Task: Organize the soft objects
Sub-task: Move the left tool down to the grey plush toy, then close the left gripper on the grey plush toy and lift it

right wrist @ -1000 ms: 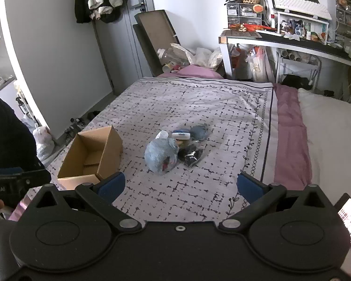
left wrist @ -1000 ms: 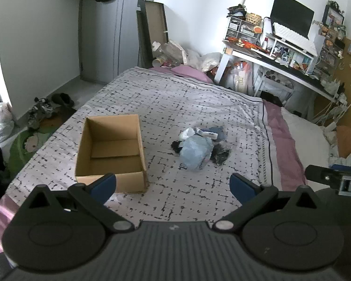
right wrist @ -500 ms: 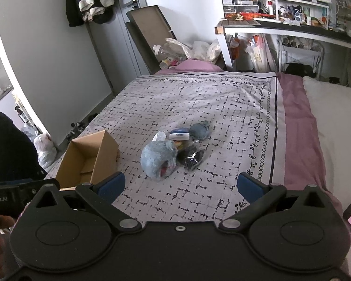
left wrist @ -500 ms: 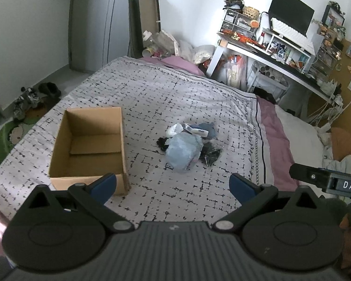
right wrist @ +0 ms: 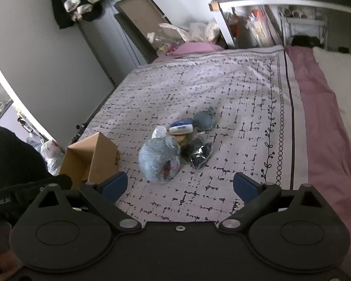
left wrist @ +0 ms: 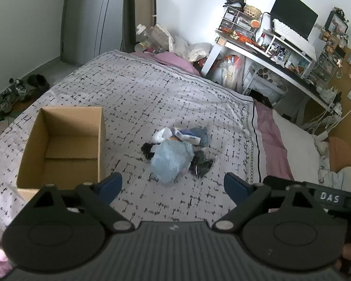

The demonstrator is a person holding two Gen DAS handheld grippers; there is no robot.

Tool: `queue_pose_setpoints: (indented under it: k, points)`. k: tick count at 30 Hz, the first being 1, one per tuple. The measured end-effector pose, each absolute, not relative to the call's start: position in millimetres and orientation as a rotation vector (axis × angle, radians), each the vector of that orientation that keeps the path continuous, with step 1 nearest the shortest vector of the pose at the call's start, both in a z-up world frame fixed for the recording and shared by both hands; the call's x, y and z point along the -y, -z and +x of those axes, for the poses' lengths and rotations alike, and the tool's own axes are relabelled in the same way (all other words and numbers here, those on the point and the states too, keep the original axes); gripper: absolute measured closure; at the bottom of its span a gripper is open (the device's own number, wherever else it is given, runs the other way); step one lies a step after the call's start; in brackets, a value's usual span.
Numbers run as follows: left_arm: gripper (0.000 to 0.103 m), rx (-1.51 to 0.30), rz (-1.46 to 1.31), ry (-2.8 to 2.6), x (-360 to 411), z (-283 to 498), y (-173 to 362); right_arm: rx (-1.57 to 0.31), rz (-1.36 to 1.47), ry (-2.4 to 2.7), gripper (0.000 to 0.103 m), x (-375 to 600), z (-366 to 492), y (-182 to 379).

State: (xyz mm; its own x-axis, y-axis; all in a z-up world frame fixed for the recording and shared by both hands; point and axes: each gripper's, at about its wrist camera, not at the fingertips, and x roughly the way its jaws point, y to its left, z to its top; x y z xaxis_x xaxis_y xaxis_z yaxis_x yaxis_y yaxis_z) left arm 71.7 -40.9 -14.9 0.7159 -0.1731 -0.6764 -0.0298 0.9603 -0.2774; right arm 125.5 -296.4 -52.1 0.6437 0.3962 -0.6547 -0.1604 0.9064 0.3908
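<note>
Crinkly bagged bundles point(left wrist: 171, 162), boxy cardboard point(left wrist: 65, 145)

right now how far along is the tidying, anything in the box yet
Nothing looks done: the cardboard box shows only its bare bottom. Nothing is in hand either; the left claw and right claw are both open, above the bed. All is left: the pile, including the pale blue bag and dark pouch, remains on the blanket.

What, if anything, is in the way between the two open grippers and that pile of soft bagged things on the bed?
Nothing visible. Only bare patterned bedspread lies between the left gripper, the right gripper and the pile's big light-blue plastic bag. The open brown cardboard box sits off to the left, apart from the pile.
</note>
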Motion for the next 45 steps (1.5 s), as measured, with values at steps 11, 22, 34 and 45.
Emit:
queue_pose_setpoints:
  k: [11,22,34,45]
  points:
    - [0.029,-0.843,-0.27,0.093,51.7,122.0,51.2,-0.852,0.442,-0.279,0.014,304.0,160.7,82.5]
    - [0.029,-0.916,-0.238,0.133,73.1,160.7,94.6,-0.884,0.545,-0.229,0.014,315.0,184.8,110.2]
    - [0.029,-0.98,-0.167,0.123,84.2,195.1,127.0,-0.969,0.643,-0.241,0.014,319.3,211.3,140.7]
    - [0.064,-1.017,-0.096,0.053,85.2,216.7,147.2,-1.0,0.646,-0.301,0.016,305.8,224.0,152.3]
